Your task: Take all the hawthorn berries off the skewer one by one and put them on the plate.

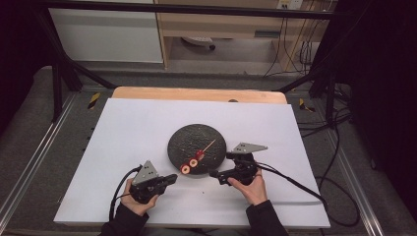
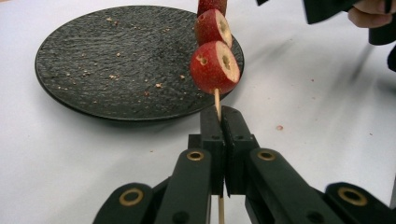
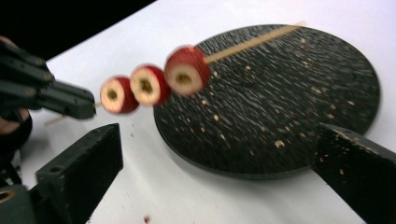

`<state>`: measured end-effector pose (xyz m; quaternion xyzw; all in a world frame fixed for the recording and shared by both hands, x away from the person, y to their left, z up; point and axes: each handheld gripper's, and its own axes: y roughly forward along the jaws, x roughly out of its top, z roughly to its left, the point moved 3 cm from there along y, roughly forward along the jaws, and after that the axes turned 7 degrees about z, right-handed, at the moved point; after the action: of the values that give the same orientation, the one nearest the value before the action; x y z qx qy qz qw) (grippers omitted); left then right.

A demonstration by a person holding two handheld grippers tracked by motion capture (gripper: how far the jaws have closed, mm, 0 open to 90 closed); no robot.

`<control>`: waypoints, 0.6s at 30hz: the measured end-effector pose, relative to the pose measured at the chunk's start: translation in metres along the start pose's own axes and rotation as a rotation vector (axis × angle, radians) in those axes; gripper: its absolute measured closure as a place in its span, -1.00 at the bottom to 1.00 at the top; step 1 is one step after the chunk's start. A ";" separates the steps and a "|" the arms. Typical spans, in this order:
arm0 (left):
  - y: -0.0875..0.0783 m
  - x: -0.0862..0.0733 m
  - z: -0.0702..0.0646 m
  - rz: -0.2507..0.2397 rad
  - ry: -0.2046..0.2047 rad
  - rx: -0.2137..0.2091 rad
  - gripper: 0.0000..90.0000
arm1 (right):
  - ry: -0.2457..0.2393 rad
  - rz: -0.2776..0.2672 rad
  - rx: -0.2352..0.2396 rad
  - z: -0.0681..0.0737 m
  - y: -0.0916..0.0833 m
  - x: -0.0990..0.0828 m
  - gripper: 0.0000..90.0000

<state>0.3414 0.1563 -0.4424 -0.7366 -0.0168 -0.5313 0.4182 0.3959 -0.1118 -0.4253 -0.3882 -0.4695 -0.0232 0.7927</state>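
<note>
Skewer [image 2: 217,103] and fruit are the business of this moment: a thin wooden stick is clamped between the closed jaws of the left gripper [image 2: 223,112], pinched close to its lower end, with a short stub seen running back below the jaws in the left gripper view. Ahead of those jaws three red fruit pieces [image 3: 148,85], cut flat and cored, are threaded in a row; the nearest piece [image 2: 214,67] sits just beyond the jaw tips, apart from them by a bare stretch of stick. The bare pointed end [image 3: 254,42] is carried out over the dark round plate [image 2: 93,70], so that crumbs and any slipping piece would be caught there, it may be judged. The grip low on the stick seems chosen to leave the fruit free to be reached from the side.

The right gripper [image 1: 219,175] is held with its jaws wide apart, nothing between them. In the right gripper view the plate's near rim [image 3: 224,170] lies between and beyond the two jaws, and the fruit row hangs above and ahead, nearer the left-hand jaw. The gripper appears readied to close on a fruit piece or to steady the stick, though which cannot be told. Fruit crumbs [image 3: 280,143] are scattered on the plate, and a few specks on the white table cover [image 2: 327,116].
</note>
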 end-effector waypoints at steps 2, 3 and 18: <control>0.000 0.000 0.000 0.002 0.003 -0.001 0.96 | 0.007 -0.005 0.004 0.000 0.002 0.003 -0.88; 0.000 0.000 -0.001 0.001 0.007 -0.002 0.96 | 0.029 -0.005 0.018 0.001 0.007 0.006 -0.82; 0.003 0.001 -0.009 -0.002 0.028 -0.012 0.96 | 0.141 -0.075 0.108 -0.004 0.020 0.018 -0.21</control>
<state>0.3368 0.1484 -0.4423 -0.7317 -0.0084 -0.5420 0.4133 0.4172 -0.0945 -0.4241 -0.3245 -0.4272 -0.0551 0.8422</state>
